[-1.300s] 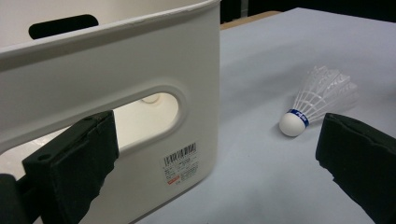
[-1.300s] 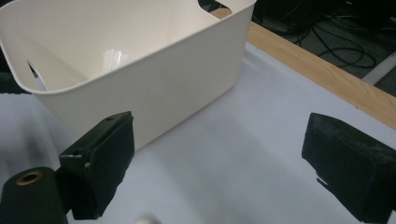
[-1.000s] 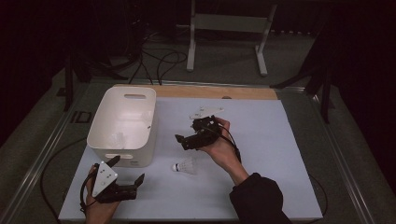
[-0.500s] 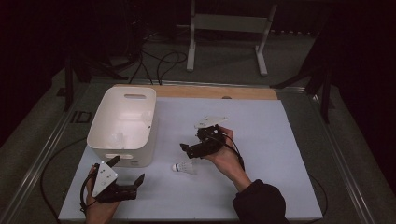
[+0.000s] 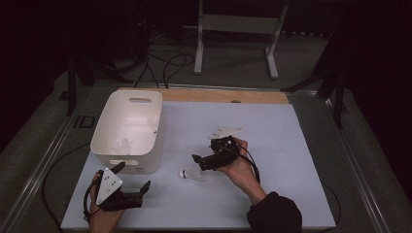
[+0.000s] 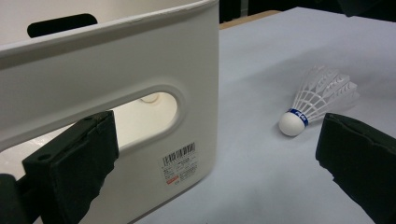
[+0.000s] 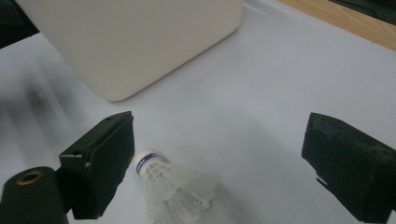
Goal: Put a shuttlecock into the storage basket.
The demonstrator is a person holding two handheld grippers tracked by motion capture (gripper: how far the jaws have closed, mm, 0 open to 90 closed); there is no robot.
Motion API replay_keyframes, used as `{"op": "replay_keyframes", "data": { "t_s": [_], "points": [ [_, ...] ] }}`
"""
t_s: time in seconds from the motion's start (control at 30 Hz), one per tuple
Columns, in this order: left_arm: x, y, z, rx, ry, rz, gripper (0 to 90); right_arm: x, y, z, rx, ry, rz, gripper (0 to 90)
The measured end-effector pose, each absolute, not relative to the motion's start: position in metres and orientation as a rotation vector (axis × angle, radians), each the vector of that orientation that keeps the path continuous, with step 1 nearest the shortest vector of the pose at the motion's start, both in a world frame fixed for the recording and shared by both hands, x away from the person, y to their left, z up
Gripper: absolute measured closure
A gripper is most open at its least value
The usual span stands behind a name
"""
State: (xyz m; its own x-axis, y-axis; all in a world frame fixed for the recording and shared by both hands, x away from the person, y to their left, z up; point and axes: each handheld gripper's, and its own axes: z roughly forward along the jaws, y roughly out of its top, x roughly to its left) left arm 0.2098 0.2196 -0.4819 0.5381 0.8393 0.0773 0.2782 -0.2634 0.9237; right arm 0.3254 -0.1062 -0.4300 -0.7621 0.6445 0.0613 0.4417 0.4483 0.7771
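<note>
A white shuttlecock with a blue band lies on its side on the pale sheet, in front of the white bin's right corner. My right gripper hovers just behind and right of it, open. In the right gripper view the shuttlecock lies low between the spread jaws of that gripper, close to the left one. My left gripper rests open near the table's front left corner. In the left gripper view, the open left gripper faces the bin's handle wall, with the shuttlecock to the right.
The pale sheet covers the table, with a wooden strip along its far edge. A small white item lies inside the bin. A metal stand and cables sit on the floor beyond the table.
My right gripper has come back toward the person and down, closing in on the shuttlecock. The left gripper and the shuttlecock have stayed put.
</note>
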Motion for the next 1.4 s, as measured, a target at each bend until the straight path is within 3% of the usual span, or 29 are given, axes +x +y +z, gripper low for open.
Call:
{"op": "replay_keyframes", "data": {
  "t_s": [0.87,1.17,1.4],
  "points": [
    [0.21,0.219,-0.482,1.806,0.925,0.724,0.0,0.301,-0.103,-0.457,0.934,2.575,1.188,11.6],
    [0.21,0.22,-0.482,1.807,0.924,0.724,0.0,0.3,-0.1,-0.471,0.938,2.631,1.152,16.4],
    [0.21,0.219,-0.482,1.809,0.924,0.725,0.0,0.298,-0.103,-0.486,0.97,2.676,1.145,26.5]
  ]
}}
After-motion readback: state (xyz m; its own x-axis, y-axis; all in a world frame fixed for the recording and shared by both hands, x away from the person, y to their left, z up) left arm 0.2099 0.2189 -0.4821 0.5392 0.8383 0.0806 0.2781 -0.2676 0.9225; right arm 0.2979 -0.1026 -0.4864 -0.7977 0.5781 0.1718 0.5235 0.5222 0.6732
